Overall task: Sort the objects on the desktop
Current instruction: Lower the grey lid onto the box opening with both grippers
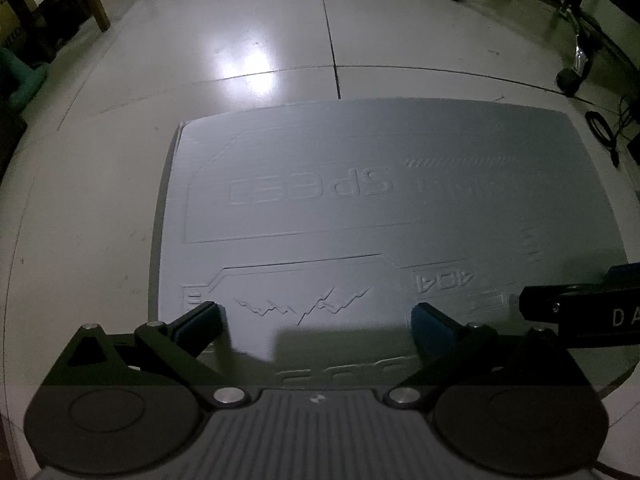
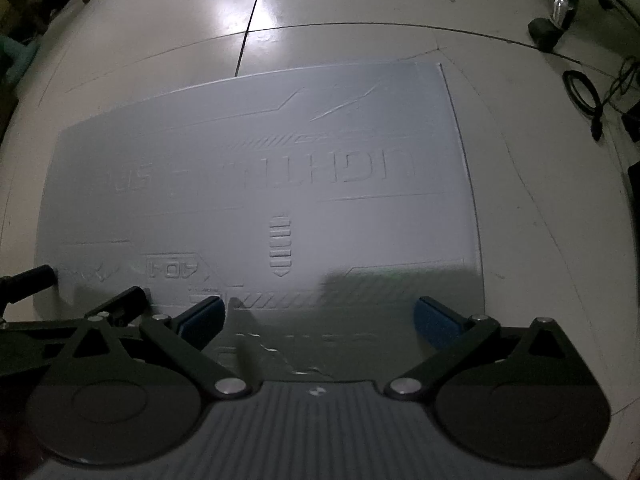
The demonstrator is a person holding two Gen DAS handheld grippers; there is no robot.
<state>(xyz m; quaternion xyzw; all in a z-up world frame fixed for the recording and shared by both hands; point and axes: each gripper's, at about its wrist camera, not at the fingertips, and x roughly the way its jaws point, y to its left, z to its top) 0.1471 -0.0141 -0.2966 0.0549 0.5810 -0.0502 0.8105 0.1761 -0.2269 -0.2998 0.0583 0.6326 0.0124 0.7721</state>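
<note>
- The grey embossed desk mat (image 1: 360, 216) lies flat on the tiled floor (image 1: 200, 80), and nothing to sort is on it in either view.
- No box, tray or other container shows, so where things would go cannot be told.
- The left gripper (image 1: 316, 320) hangs over the mat's near edge, jaws spread wide and empty.
- The right gripper (image 2: 318, 316) sits beside it over the same edge, equally wide and empty.
- My advice: stay open and find an object first.

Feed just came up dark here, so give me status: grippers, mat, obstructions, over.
Left gripper open, empty. Right gripper open, empty. Grey embossed desk mat flat on the tiled floor, nothing on it. Nothing blocking.
</note>
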